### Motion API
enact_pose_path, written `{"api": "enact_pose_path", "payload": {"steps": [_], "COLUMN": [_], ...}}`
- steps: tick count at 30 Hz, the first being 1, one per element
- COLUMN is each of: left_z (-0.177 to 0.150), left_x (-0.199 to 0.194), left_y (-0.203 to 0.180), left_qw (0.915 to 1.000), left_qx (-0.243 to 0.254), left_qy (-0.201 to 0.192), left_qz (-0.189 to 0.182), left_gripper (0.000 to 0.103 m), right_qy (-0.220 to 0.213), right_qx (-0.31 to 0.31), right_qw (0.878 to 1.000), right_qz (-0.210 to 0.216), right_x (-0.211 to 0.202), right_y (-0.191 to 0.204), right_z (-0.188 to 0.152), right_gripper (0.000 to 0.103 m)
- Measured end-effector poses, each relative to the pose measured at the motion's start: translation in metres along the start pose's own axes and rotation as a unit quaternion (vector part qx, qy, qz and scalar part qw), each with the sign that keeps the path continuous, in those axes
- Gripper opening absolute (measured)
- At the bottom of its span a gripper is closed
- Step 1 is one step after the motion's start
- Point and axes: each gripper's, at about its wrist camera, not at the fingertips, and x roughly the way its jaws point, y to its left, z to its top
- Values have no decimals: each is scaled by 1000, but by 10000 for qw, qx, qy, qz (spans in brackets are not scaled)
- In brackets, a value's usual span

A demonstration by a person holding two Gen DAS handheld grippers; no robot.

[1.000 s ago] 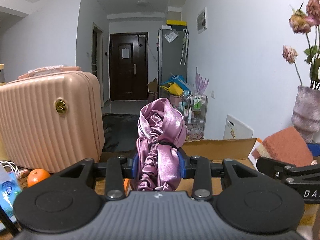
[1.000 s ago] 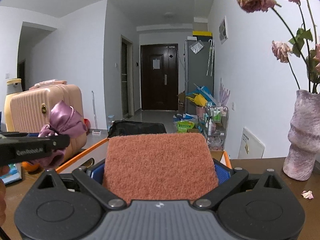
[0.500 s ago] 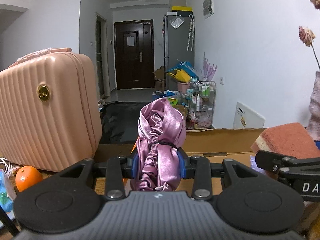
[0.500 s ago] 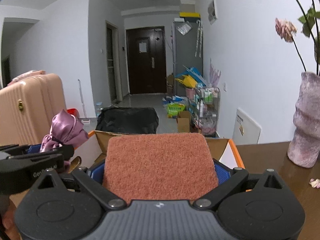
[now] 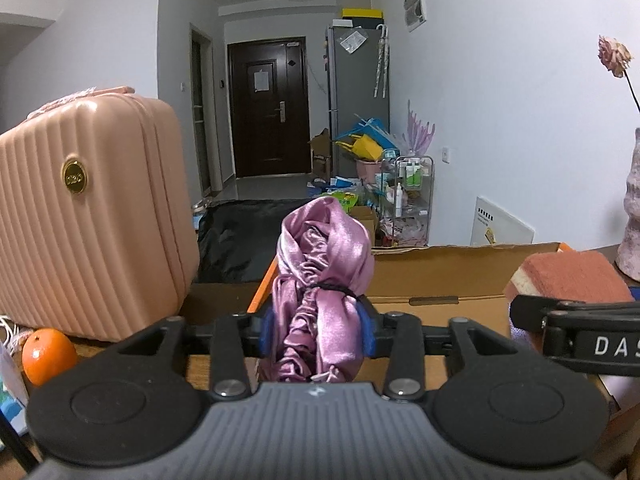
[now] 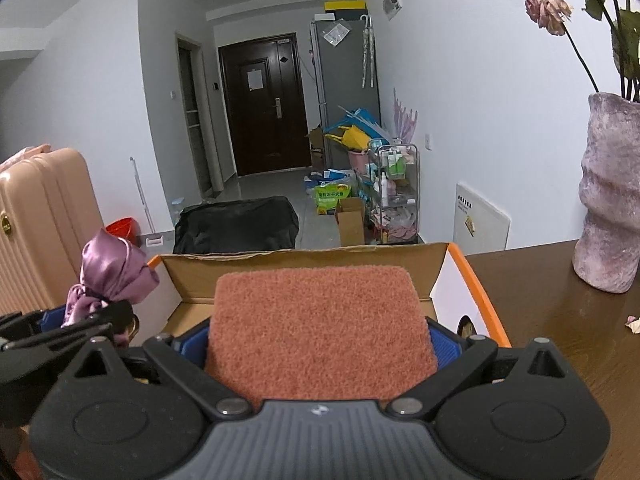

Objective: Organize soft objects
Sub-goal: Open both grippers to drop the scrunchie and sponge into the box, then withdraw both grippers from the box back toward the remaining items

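Note:
A pink satin cloth (image 5: 324,264), bunched and tied with a black band, stands upright between the blue pads of my left gripper (image 5: 318,332). The jaws are opening, and the cloth still fills the gap and touches both pads. My right gripper (image 6: 320,344) is shut on a reddish-brown scouring sponge (image 6: 320,320), holding it flat over an open cardboard box (image 6: 304,260) with orange edges. The left wrist view has the sponge (image 5: 568,276) at the right above the same box (image 5: 460,276). The cloth (image 6: 112,272) shows at the left of the right wrist view, beside the box's left wall.
A ribbed pink suitcase (image 5: 88,216) stands left of the box, with an orange (image 5: 48,356) at its foot. A mauve vase (image 6: 608,200) of dried roses stands on the dark wooden table (image 6: 540,300) right of the box. A fallen petal (image 6: 634,324) lies nearby.
Both grippers have come forward and a little lower towards the box, and more of its inside shows. The left pads stand slightly wider around the cloth. The sponge stays gripped.

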Motion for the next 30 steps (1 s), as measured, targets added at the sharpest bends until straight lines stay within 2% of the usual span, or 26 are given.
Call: {"api": "enact_pose_path", "payload": {"steps": [2, 4, 6, 8, 24, 30], "left_z": [0, 1, 1, 1, -3, -3], "left_x": [-2, -6, -9, -11, -15, -28], "left_y": [3, 6, 9, 12, 9, 15], "left_qw": [9999, 9996, 9988, 9984, 9988, 9984], "left_qx": [-101, -162, -251, -346, -213, -280], "left_qy": [-45, -182, -308, -342, -324, -420], "left_qz": [-28, 169, 278, 282, 314, 256], "left_gripper": [58, 88, 102, 103, 103, 103], "right_qy": [45, 65, 40, 26, -15, -128], "right_qx": [11, 21, 42, 53, 43, 68], "right_qw": [10000, 10000, 10000, 10000, 10000, 9999], "right_qz": [-20, -31, -36, -14, 33, 36], "right_x": [2, 4, 4, 4, -2, -9], "right_y": [-1, -2, -1, -1, -3, -5], "right_z": [0, 1, 1, 1, 0, 1], "right_gripper": [103, 103, 103, 103, 103, 103]}}
